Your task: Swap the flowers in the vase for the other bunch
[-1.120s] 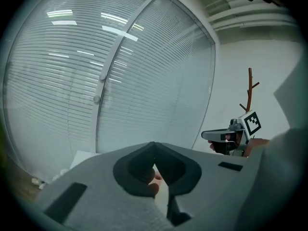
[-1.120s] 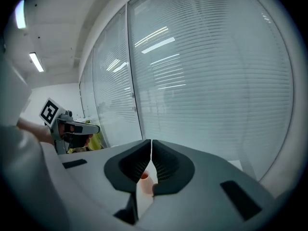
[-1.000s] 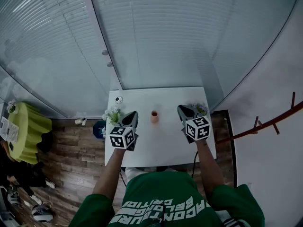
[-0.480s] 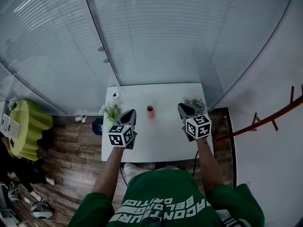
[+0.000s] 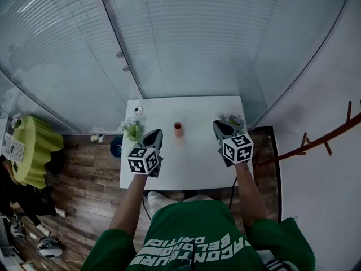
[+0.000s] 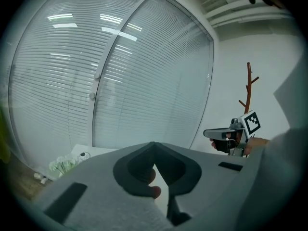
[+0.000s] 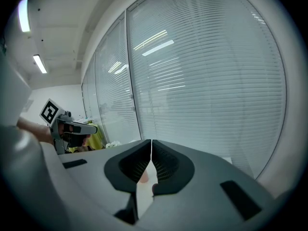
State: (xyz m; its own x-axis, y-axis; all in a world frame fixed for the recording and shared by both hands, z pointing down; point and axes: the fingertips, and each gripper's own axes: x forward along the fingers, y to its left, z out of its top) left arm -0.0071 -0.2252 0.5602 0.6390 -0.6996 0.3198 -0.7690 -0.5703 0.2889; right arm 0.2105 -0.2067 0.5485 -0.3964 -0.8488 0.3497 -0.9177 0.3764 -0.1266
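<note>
Left gripper [image 5: 154, 135] and right gripper [image 5: 219, 127] hover over the white counter [image 5: 192, 168] much as a second ago, each with jaws pressed together on nothing; only the view has drifted slightly. The small orange vase [image 5: 178, 130] stands between them, seemingly without stems. One pale bunch [image 5: 133, 130] lies at the counter's left edge, the other bunch [image 5: 231, 119] just beyond the right gripper. No flower is in hand, so the swap is making no headway.

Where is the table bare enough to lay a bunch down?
Bare: the near half of the table, between left gripper and right gripper, and the strip behind the vase. Crowded: left edge (left flower bunch), far right corner (right flower bunch).
</note>
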